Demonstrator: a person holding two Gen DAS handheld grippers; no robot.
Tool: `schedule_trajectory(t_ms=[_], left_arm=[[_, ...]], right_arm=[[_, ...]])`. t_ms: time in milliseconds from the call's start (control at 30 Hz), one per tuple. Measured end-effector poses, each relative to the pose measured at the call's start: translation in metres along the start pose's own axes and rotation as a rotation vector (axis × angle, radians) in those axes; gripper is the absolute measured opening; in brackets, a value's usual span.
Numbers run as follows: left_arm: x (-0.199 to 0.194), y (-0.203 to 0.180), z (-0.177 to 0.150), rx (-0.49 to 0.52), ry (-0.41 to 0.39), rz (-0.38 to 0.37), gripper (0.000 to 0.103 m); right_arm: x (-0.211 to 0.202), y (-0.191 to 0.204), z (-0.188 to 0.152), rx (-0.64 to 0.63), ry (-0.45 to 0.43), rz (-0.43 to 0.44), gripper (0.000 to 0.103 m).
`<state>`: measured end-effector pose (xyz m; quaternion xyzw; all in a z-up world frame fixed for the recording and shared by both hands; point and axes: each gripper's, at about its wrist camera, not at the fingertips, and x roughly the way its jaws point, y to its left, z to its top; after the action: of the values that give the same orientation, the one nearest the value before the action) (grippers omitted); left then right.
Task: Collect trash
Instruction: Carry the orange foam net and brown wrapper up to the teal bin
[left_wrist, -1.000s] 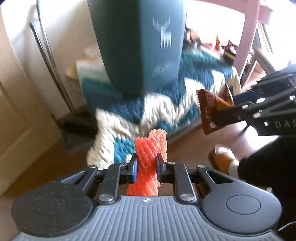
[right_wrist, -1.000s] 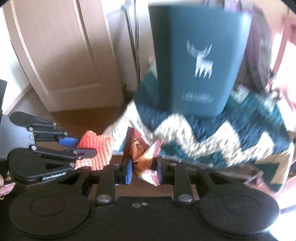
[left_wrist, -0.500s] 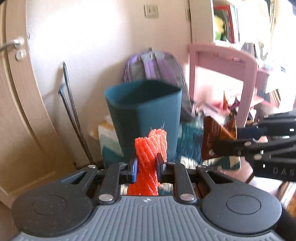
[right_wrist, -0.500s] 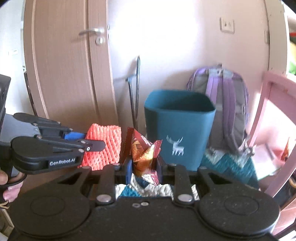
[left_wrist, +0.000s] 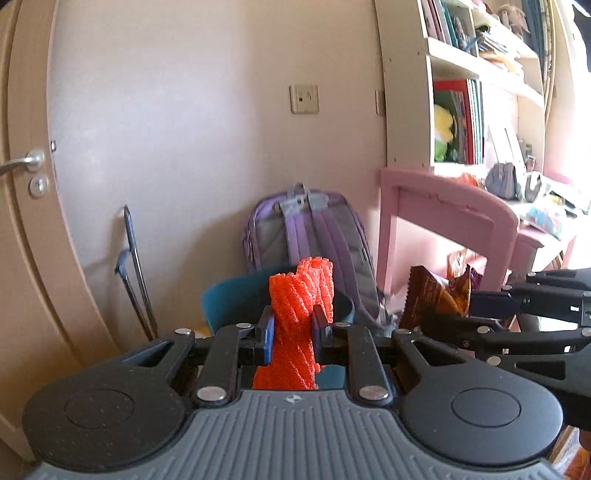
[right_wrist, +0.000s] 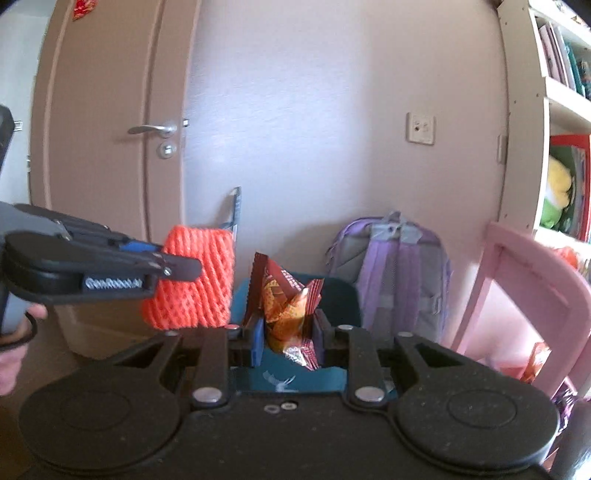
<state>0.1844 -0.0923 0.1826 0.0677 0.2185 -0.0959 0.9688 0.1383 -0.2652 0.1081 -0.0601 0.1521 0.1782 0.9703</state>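
I have the teal bin (right_wrist: 343, 295) ahead of and below both grippers, open mouth upward, against the wall beside the purple backpack (right_wrist: 399, 266); the left gripper (left_wrist: 293, 334) is clamped on the orange foam net (left_wrist: 301, 302), which stands upright between its pads; the right gripper (right_wrist: 288, 339) is clamped on the crumpled snack wrapper (right_wrist: 286, 302); in its view the wrapper sits directly before the bin mouth, so I judge the right nearer to release; neither load is over the opening yet

Orange netted foam sleeve (left_wrist: 301, 314), teal bin (right_wrist: 341, 295), lilac backpack (right_wrist: 399, 273)
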Motion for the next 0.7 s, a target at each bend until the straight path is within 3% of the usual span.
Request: schedule_trajectory(t_ms=[167,300,700], left_arm=[[0.042,0.019,0.022,-0.021,0.007,0.001,0.019],[0.092,0.037,0.030,-0.038,0.055,0.022,0.019],[0.232,0.077,0.007,-0.145,0.278,0.011,0.019]], right_arm=[[0.037,-0.016,0.019,0.000,0.025,-0.040,0.024],[0.082,-0.016,0.024,-0.040,0.071,-0.065,0.024],[0.221,-0.023,-0.003,-0.050,0.273,-0.080,0.024]])
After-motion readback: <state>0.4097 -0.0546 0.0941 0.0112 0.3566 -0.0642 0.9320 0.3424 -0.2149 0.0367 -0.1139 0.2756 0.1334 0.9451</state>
